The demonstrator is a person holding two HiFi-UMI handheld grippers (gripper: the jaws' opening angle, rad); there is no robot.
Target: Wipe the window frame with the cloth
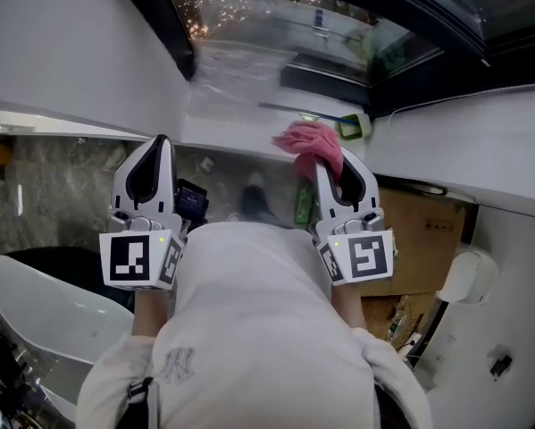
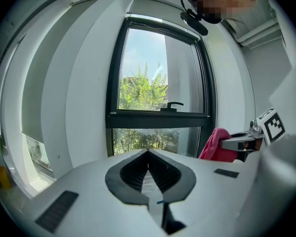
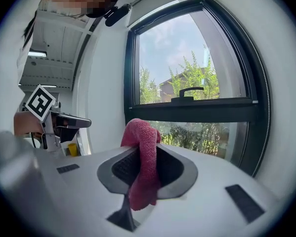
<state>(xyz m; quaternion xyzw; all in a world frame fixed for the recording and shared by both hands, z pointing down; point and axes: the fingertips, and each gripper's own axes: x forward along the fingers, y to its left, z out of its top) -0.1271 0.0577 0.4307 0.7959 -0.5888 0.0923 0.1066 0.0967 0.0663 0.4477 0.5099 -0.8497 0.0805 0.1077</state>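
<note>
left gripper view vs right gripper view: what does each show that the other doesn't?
Only the left gripper view: the left gripper seen along its own jaws, which are together with nothing between them. Only the right gripper view: the right gripper seen along its own jaws, which are clamped on the pink cloth. Both: the dark window frame, its handle, the trees outside, and the cloth.

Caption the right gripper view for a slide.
The right gripper, shut on a pink cloth, faces the black window frame and its handle, with trees beyond the glass.
</note>
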